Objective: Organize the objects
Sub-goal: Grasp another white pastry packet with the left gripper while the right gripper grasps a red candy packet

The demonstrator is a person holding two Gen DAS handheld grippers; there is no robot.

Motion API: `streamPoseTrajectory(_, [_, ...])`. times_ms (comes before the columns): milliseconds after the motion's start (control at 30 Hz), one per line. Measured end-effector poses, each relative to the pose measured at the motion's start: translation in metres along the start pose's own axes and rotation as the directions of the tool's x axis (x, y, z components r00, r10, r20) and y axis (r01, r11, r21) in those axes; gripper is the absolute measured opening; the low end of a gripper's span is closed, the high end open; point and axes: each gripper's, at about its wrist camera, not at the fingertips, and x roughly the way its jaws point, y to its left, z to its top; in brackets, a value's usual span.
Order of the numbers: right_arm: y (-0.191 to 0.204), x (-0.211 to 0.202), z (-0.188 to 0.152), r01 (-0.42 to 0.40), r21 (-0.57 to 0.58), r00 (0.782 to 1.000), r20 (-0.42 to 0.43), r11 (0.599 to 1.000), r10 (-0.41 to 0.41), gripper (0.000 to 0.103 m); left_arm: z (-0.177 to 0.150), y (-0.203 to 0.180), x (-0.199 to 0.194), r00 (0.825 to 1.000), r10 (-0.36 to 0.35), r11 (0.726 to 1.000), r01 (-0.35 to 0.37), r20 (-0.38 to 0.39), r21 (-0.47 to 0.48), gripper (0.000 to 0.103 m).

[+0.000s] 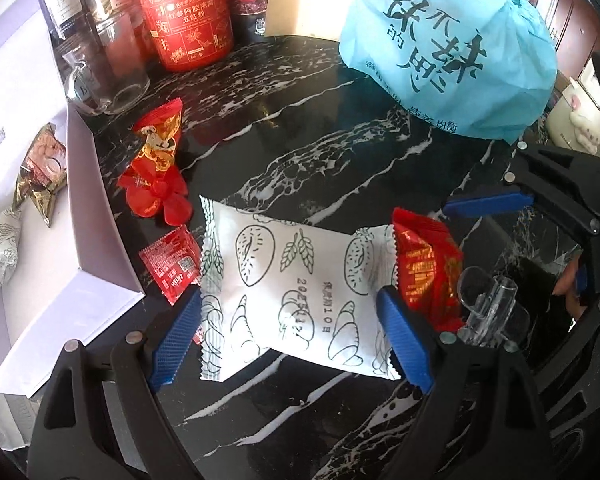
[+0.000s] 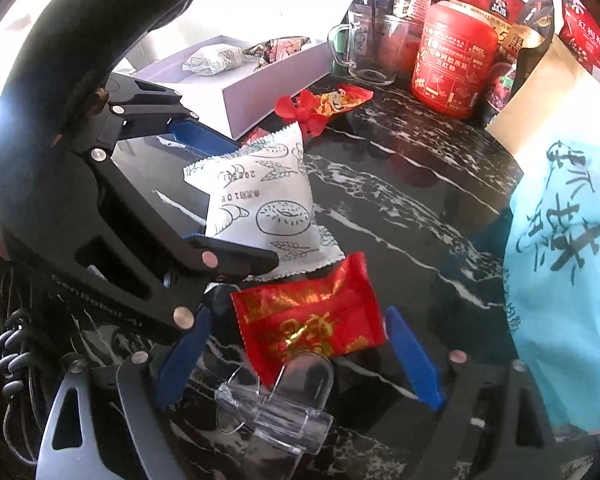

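Observation:
A white snack packet with bread drawings [image 1: 296, 288] lies on the black marble table [image 1: 300, 140], between the blue pads of my left gripper [image 1: 292, 320], which is open around it; the packet also shows in the right wrist view [image 2: 268, 200]. A red snack packet [image 2: 308, 320] lies between the open fingers of my right gripper [image 2: 296, 344], next to a clear plastic piece [image 2: 280, 404]. The red packet also shows in the left wrist view [image 1: 428, 272]. A white open box [image 1: 40, 220] on the left holds several wrapped snacks [image 1: 40, 172].
A red-gold candy wrapper [image 1: 156, 148], a red bow [image 1: 164, 196] and a small red sachet [image 1: 172, 264] lie near the box. A glass mug [image 1: 108, 80], jars and a red canister [image 1: 188, 16] stand at the back. A light blue bag [image 1: 452, 48] sits at the right.

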Motion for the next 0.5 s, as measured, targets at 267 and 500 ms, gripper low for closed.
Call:
streamPoseTrajectory(267, [-0.003, 0.011, 0.004, 0.015, -0.018, 1.000, -0.013, 1.000, -0.016, 0.093, -0.002, 0.004, -0.007, 0.999, -0.041, 0.999, 0.041, 0.008, 0.001, 0.089])
streamPoseTrajectory(500, [-0.004, 0.020, 0.003, 0.009, -0.017, 0.999, -0.033, 1.000, -0.010, 0.092, -0.001, 0.003, -0.007, 0.996, -0.085, 0.996, 0.085, 0.011, 0.010, 0.094])
